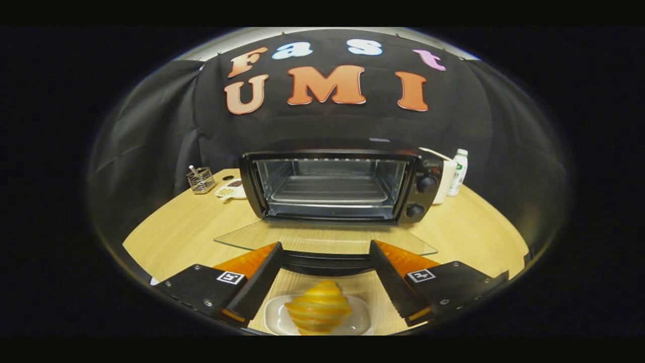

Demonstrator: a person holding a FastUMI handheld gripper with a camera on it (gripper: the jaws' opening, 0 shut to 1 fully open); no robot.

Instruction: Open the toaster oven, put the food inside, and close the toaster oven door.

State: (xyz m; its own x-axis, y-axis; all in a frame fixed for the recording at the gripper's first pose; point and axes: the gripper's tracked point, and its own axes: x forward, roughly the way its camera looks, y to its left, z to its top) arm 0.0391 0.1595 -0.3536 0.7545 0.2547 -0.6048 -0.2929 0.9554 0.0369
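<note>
A black toaster oven (342,184) stands on the wooden table (176,227) with its glass door (322,238) folded flat down toward me. Its inside holds a bare metal tray (330,194). Two knobs (426,184) sit on its right panel. My gripper (325,247) is open, fingers spread wide, tips reaching the door's dark handle (326,263). A golden croissant (318,308) lies on a small white plate (360,322) low between the fingers, nearer me than the tips. Neither finger touches it.
Left of the oven are a wire mesh holder (201,180) and a small white dish (232,190). Right of the oven stand a white container (445,179) and a white bottle (459,171). Black cloth walls close in behind the table.
</note>
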